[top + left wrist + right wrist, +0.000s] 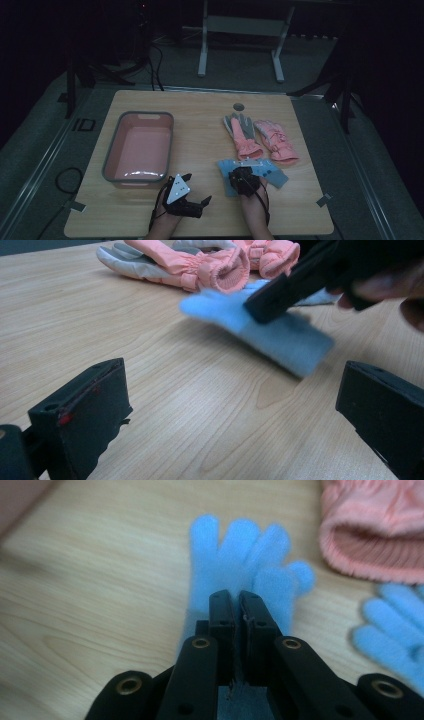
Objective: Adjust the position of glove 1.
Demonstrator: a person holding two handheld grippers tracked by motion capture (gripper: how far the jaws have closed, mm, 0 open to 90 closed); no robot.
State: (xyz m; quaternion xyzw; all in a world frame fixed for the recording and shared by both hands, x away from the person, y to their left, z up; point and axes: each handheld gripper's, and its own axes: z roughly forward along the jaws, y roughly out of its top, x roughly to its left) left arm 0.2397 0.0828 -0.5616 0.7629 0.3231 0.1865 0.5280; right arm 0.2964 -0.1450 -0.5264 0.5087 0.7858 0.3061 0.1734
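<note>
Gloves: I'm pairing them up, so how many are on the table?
4. Two pink gloves lie side by side at the far right. One blue glove is in the right gripper, another blue one beside it.

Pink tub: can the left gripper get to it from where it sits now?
Probably yes. The left gripper rests with jaws open on bare table just off the near right corner of the pink tub, nothing between them. The right gripper is off to the side, shut on a blue glove, so it isn't in the way.
</note>
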